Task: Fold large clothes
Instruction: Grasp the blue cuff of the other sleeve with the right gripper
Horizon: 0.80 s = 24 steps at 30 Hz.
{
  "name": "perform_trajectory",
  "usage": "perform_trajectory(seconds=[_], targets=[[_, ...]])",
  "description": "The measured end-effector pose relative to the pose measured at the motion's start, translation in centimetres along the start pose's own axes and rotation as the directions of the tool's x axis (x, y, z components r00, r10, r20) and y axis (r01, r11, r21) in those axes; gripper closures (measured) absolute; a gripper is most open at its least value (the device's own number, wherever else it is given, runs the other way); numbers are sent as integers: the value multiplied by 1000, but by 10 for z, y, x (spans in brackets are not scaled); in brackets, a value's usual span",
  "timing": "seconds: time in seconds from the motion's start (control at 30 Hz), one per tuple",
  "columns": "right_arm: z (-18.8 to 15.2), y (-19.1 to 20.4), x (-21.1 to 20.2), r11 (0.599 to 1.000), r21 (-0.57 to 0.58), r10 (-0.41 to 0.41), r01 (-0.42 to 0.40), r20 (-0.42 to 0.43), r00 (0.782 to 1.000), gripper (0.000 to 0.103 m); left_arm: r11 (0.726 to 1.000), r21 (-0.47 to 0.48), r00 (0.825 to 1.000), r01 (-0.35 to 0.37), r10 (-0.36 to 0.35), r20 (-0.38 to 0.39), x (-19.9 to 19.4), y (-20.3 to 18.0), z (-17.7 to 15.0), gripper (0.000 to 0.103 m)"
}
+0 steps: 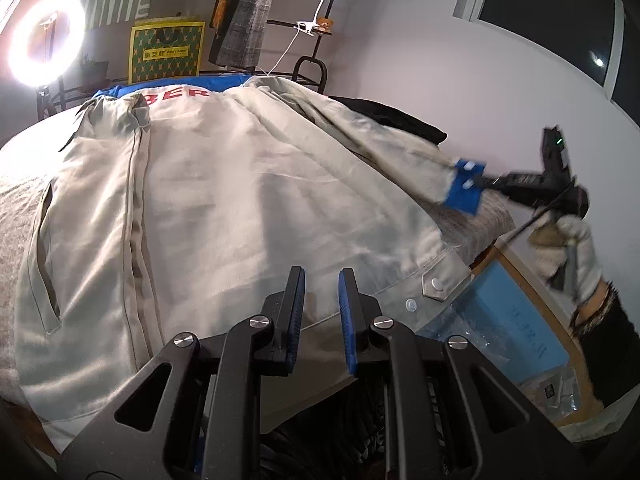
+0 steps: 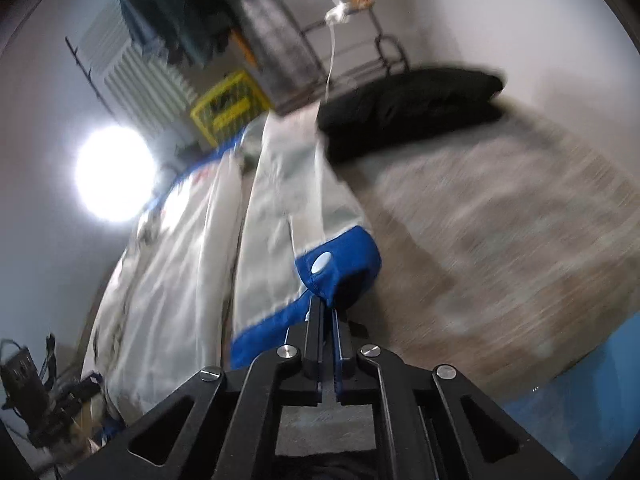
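Jacket: I see the cream jacket spread flat on the grey bed.
Sleeve cuff: blue, lifted off the bed.
Right gripper: I have it clamped on the sleeve cuff.
Left gripper: parted, holding nothing, above the hem.

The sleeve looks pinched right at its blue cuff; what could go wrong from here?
1. The right gripper holds only the edge of the blue cuff, so the sleeve might slip free mid-fold.
2. The left gripper is open above the jacket, pinning nothing, so pulling the sleeve could drag the body and wrinkle it.
3. The black pile lies close by; the sleeve could brush it.
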State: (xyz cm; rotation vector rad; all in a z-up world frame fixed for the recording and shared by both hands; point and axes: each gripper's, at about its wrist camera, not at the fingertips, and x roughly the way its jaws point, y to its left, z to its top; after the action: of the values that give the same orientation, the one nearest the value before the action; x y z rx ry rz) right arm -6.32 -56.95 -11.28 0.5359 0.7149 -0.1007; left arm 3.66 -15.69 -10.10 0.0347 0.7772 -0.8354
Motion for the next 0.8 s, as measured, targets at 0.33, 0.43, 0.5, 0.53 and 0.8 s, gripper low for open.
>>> perform_trajectory(seconds=[0.33,0.43,0.5,0.53,0.8], targets=[[69,-44,-57,992,78,-109,96,196,974,103,1000,26,1000,-13,13,-5,6,-7,6,88],[67,-35,-34,991,48,-131,126,123,984,103,1000,16,1000,-16,16,-12,10,-5,8,88],[65,-23,-38,995,27,-98,95,140,985,103,1000,6,1000,-12,12,-13,10,-3,8,88],[66,-15,-43,996,9,-87,87,154,984,103,1000,2,1000,-9,9,-10,9,-3,9,88],[52,84,-88,978,-201,107,-62,221,969,103,1000,-29,1000,7,-7,10,6,3,12,88]])
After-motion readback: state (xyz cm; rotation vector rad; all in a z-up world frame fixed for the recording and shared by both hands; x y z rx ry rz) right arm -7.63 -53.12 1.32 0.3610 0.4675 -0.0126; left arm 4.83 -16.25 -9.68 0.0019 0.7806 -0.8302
